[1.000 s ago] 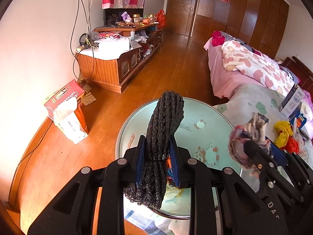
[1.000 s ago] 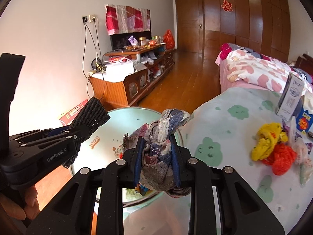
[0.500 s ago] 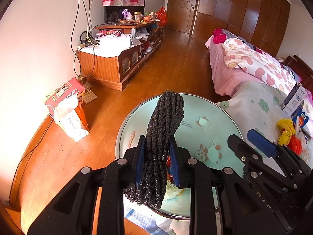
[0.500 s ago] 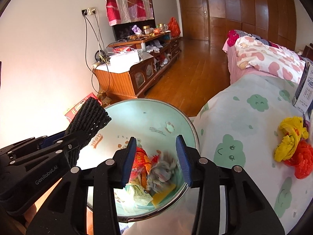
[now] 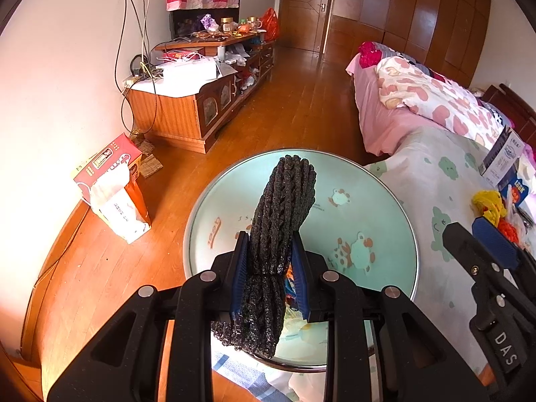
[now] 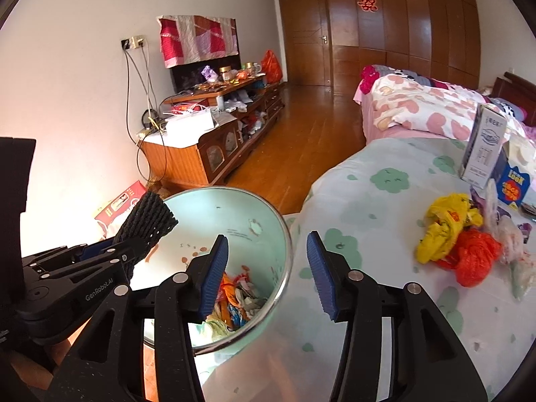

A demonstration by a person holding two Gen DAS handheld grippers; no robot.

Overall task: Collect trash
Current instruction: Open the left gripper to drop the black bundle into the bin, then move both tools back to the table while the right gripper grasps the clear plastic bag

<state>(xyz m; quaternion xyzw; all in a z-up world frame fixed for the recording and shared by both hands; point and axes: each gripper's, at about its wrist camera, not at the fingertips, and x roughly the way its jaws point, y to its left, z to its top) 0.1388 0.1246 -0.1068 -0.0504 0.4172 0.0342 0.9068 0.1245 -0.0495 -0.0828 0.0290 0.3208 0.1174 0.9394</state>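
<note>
Two hand-held grippers hang over the mint-green basin (image 6: 268, 221). The left hand-held gripper (image 5: 269, 274) is clamped on a black foam net sleeve (image 5: 284, 207), which stands up above the basin's interior. The right hand-held gripper (image 6: 266, 273) is spread wide with nothing between its pads, its left pad over the basin and its right pad over the bed sheet (image 6: 385, 181).

Risk, as I judge it: the sleeve is light and springy — released too high or off-centre, it could bounce off the rim onto the floor.

Only the right view shows the wrappers (image 6: 241, 298) already lying in the basin bottom, and the remaining trash on the bed — a yellow bag (image 6: 445, 221) touching an orange bag (image 6: 475, 254). The left view alone shows how squarely the sleeve is pinched.
</note>
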